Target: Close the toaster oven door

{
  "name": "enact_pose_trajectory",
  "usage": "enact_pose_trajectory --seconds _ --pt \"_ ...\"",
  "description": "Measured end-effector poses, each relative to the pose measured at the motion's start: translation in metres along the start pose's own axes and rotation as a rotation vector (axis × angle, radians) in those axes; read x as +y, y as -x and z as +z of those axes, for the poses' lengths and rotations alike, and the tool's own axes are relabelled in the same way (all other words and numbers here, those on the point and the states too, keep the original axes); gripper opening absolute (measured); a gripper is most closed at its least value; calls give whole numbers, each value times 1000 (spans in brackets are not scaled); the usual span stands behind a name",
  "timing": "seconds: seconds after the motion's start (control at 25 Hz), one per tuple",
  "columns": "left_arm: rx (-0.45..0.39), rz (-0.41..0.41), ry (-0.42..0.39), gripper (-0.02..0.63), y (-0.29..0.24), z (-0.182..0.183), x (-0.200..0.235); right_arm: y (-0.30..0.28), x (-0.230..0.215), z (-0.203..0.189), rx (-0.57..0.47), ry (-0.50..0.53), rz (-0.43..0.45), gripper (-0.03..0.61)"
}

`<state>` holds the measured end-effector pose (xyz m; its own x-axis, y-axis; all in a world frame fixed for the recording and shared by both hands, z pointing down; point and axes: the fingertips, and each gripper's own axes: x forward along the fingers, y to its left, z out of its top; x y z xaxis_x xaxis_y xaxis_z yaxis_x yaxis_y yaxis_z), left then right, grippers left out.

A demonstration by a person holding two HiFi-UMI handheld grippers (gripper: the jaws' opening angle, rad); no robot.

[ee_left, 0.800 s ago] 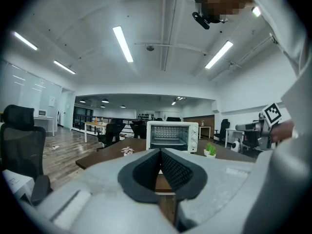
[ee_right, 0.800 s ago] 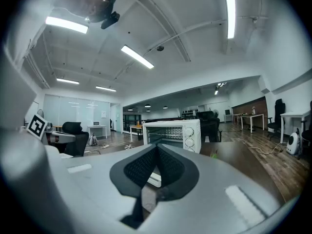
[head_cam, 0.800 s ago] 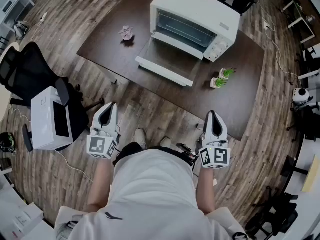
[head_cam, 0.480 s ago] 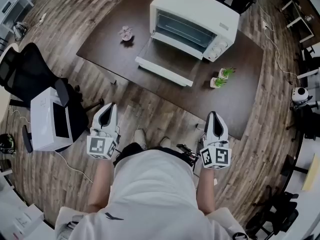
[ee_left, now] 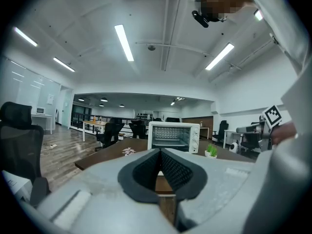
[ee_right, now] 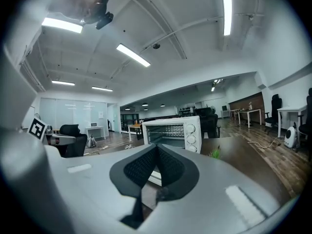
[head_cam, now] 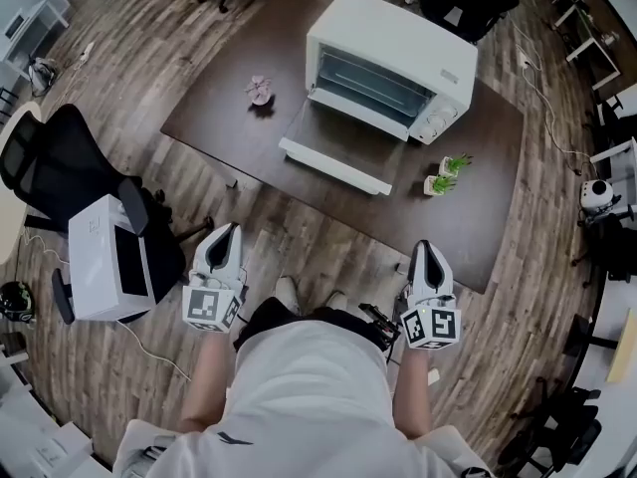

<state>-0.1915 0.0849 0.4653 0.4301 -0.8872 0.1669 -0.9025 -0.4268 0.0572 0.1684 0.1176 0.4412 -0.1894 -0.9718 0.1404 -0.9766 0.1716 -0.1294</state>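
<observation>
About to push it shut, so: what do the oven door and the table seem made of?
Oven door: white frame, smooth and matte, likely painted metal, around a dark pane that is probably glass. Table: dark brown flat top with a dull sheen, wood or wood-look laminate; the grain is too faint to tell.

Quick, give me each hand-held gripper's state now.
Left hand-held gripper: closed, holding nothing.
Right hand-held gripper: closed, holding nothing.
</observation>
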Motion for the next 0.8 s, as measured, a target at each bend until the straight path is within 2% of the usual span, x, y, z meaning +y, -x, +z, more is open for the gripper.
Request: enact_pose_trajectory --seconds 0.36,0.6,0.8 --pt "4 -86 -16 3 -21 6 27 -25 23 1 8 34 -29 0" --pt "12 -66 -15 2 -46 8 43 -55 17 1 23 32 -19 0" --pt "16 -42 -27 3 -84 12 44 -93 -7 1 30 22 11 0"
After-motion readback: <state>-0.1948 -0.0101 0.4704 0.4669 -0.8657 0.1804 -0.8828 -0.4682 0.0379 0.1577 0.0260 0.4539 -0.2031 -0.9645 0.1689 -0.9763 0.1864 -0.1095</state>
